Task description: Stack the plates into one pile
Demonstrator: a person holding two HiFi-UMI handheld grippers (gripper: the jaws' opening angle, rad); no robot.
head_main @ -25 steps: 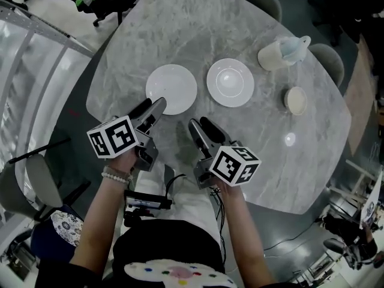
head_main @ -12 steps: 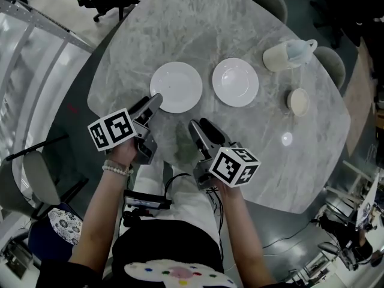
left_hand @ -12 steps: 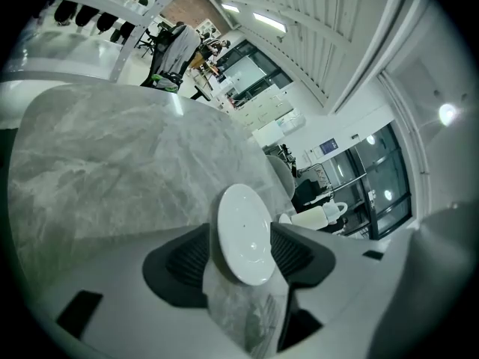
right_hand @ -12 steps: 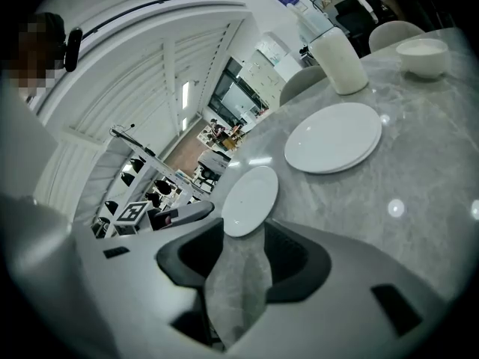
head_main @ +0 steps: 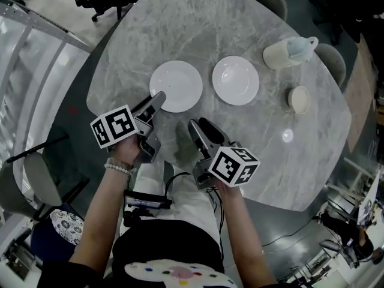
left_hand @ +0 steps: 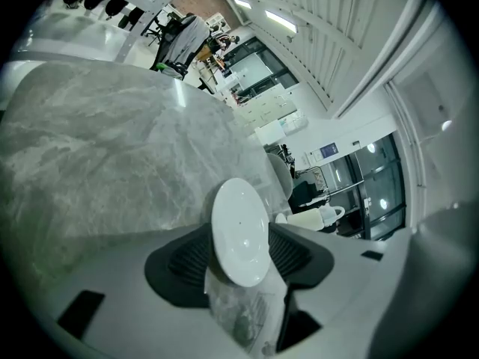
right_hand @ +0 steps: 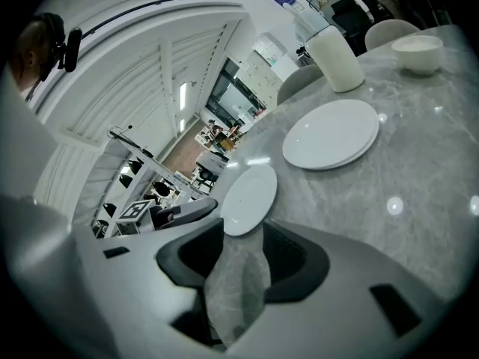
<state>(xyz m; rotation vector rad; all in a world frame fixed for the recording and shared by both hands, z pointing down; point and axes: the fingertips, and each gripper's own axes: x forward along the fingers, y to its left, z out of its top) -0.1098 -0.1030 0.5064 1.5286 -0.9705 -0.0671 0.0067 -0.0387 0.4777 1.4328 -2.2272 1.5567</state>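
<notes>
The left white round plate [head_main: 176, 86] lies flat and face up on the grey marble table [head_main: 180, 23]. The second white round plate [head_main: 236, 80] sits just beside it on the right, and the two do not touch. The left gripper [head_main: 151, 102] is by far the nearer claw: its tips are at the left plate's near rim, and the plate lies directly ahead of it, farther up the table. Its jaws have just been closing a little but stand wide. In the left gripper view the near rim sits at the mouth of the gap, and neither pad presses on it. The gripper is rolled, so one jaw seems set to pass over the rim and the other under it. A round plate has no long axis and points no particular way, so only the rim's edge-on line to the gap matters. The likely next move is a short push forward, then a pinch. The right gripper [head_main: 200, 125] hovers near the table's front edge, short of both plates. Its jaws are apart, with only bare marble between them.
</notes>
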